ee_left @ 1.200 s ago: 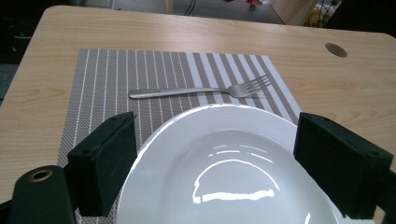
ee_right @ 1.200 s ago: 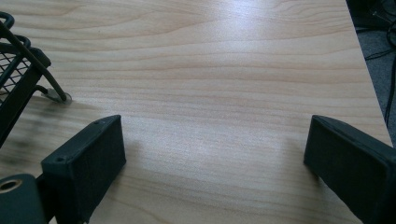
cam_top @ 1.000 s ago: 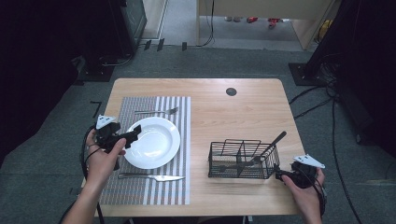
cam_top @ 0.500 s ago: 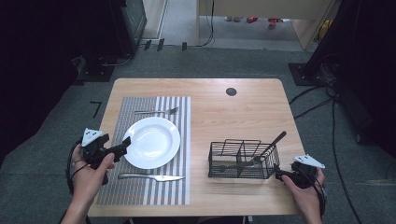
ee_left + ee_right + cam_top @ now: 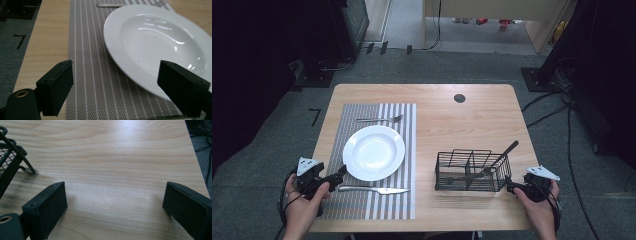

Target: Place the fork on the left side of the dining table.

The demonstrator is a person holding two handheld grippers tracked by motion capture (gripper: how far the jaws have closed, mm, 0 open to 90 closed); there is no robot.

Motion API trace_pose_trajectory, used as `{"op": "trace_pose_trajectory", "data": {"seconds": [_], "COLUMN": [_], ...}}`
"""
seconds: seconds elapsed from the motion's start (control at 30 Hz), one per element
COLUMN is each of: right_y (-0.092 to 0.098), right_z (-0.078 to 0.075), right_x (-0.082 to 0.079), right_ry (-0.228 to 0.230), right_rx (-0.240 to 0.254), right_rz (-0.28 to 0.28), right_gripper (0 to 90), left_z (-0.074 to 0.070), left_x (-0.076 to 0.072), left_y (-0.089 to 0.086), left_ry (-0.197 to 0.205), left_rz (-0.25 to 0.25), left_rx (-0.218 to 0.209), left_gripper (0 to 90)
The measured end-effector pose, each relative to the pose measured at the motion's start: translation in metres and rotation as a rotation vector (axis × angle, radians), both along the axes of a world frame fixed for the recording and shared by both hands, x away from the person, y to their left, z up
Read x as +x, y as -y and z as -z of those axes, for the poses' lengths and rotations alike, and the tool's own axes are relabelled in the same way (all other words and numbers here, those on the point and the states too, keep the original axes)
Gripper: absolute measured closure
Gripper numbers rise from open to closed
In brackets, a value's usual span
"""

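Note:
A white plate (image 5: 373, 152) (image 5: 160, 47) sits on a grey striped placemat (image 5: 357, 200) (image 5: 95, 82), with a fork (image 5: 380, 119) behind it and a knife (image 5: 373, 189) in front. My left gripper (image 5: 336, 175) (image 5: 122, 92) hovers open at the table's left front corner, jaws wide apart and empty, pointing at the plate's near rim. A black wire caddy (image 5: 470, 171) (image 5: 10, 162) stands at the right front with a dark utensil (image 5: 502, 155) leaning in it. Just right of the caddy my right gripper (image 5: 512, 186) (image 5: 115, 212) is held open over bare wood.
The wooden table (image 5: 472, 120) has a black round grommet (image 5: 459, 98) near its far edge. Grey carpet surrounds it, with cables (image 5: 557, 100) and dark equipment stands at the right and back.
My left gripper has drawn back from the plate toward the table's left front corner. The right gripper has stayed beside the caddy.

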State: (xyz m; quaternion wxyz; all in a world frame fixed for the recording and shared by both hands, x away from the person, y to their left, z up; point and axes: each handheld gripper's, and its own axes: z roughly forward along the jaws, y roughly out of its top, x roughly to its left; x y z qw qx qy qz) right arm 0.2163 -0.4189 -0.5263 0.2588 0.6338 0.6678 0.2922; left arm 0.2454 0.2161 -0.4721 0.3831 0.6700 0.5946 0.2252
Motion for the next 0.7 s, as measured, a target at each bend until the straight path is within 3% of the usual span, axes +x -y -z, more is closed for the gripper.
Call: {"op": "trace_pose_trajectory", "data": {"seconds": [0.1,0.3,0.7], "right_y": [0.000,0.000,0.000], "right_z": [0.000,0.000,0.000], "right_x": [0.000,0.000,0.000], "right_ry": [0.000,-0.001,-0.001], "right_rx": [0.001,0.001,0.001], "right_rz": [0.002,0.004,0.005], "right_gripper": [4.9,4.9,4.9], "left_z": [0.004,0.015,0.033], "left_x": [-0.001,0.001,0.006], "left_y": [-0.002,-0.007,-0.016], "left_ry": [-0.032,-0.078,-0.110], "left_rz": [-0.001,-0.047,-0.069], "left_rx": [0.041,0.082,0.101], "left_gripper": [13.8,13.9,13.9]}}
